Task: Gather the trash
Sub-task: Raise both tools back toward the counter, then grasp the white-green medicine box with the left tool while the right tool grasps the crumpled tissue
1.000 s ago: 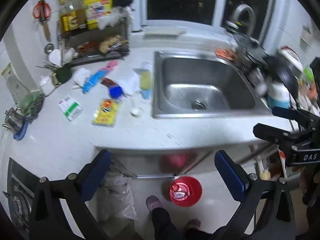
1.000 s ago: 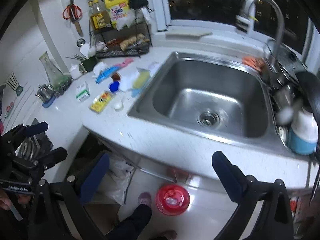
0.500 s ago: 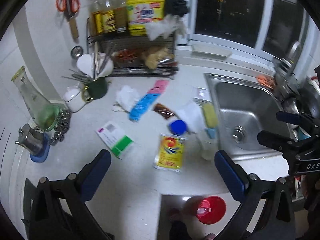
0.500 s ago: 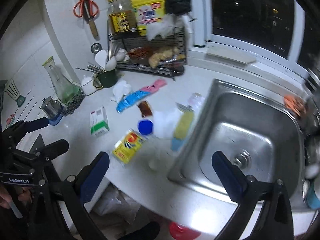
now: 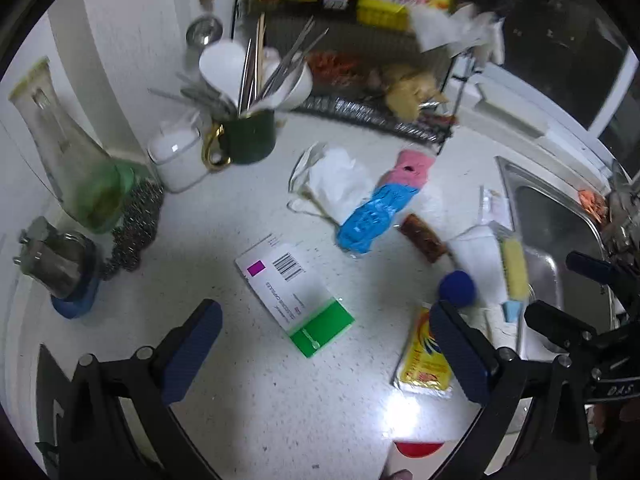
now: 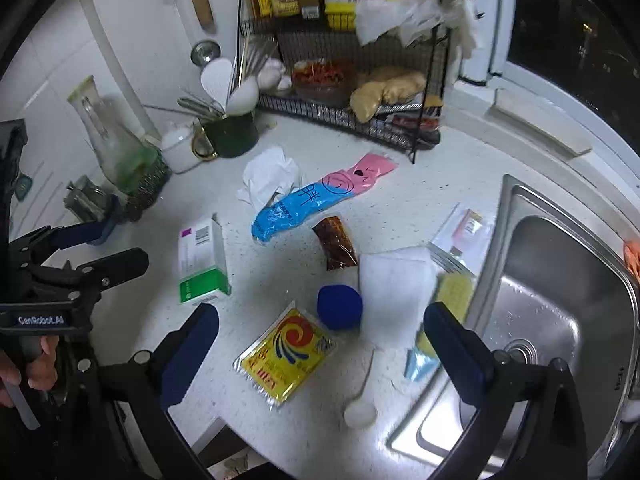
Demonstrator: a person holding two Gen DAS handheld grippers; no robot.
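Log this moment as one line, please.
phase: approach | left claw: open, empty | right claw: open, empty | nearest: yellow foil sachet

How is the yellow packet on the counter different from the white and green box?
The yellow packet is a flat, shiny soft pouch with a red swirl; the white and green box is stiff cardboard with a barcode and a purple square. The packet lies beside the blue cap; the box lies apart, further left. Both rest on the white counter, untouched by either gripper.

Overhead indoor light leaves a bright glare patch on the white surface near its front edge; the window is dark, fisheye bends the edges, and motion blur softens the rack
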